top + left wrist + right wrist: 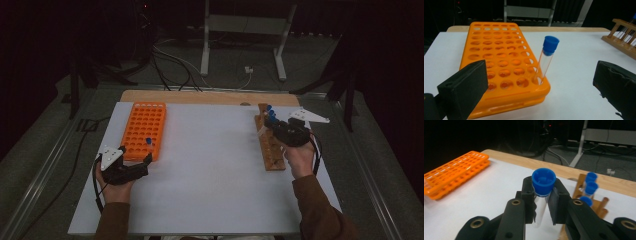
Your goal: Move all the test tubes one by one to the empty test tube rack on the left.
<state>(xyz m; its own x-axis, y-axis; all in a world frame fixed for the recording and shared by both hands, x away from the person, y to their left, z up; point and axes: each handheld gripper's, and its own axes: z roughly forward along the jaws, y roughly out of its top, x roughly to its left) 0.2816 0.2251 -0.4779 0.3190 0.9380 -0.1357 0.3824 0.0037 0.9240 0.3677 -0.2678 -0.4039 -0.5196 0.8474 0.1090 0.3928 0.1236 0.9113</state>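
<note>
The work in hand is moving blue-capped test tubes from the wooden rack at the table's three o'clock side to the orange rack at nine o'clock. One tube is already standing in the orange rack, leaning a little in a hole at the near corner closest to the left gripper. That gripper is waiting beside the rack with its jaws spread wide and nothing between them.

The right gripper is clamping a second tube just under its blue cap, the glass hanging upright between the pads above the white table. In the right gripper view, three more caps are showing in the wooden rack at about two o'clock of the held tube (there may be others hidden behind the gripper).

So, as a judgement, the job is sitting at an early stage: one tube delivered, one in transit, several remaining. The carry across to the orange rack and the seating in a free hole are both still pending.
</note>
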